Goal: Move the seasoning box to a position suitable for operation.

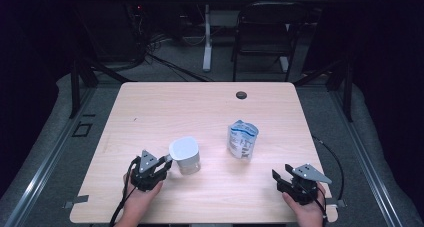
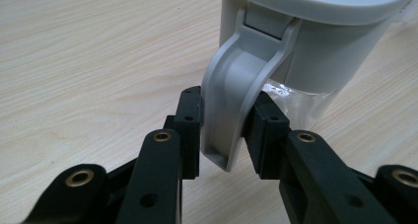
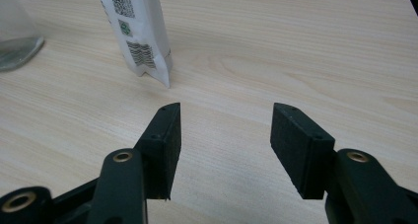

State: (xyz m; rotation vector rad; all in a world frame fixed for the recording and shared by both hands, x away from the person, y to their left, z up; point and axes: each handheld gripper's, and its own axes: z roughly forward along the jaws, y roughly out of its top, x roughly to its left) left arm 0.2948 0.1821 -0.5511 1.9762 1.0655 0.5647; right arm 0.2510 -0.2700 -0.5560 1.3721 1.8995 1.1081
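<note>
Pitcher of clear plastic with a pale grey lid and a curved grey handle (image 1: 184, 155), standing upright on the light wooden table (image 1: 165, 107), toward the near left part of the top. Gripped at the handle (image 2: 231, 110) by the left gripper (image 1: 161, 163), black pads pressed against both sides of the grey strap (lower end of the handle hanging free between the jaws). Left hand (image 1: 140, 194) wrapped around the tool body from below, cable trailing off the near edge.

Further right, just past the middle of the table, a white and blue soft pouch with printed codes (image 1: 243, 139), upright, open at the top, well apart from the pitcher. Seen again from the right gripper view, the pouch (image 3: 138, 31) ahead and to the left of the jaws.

Right gripper (image 1: 283, 176) near the front right corner, held in the right hand (image 1: 305, 207), jaws spread wide with bare wood between them, nothing touched
</note>
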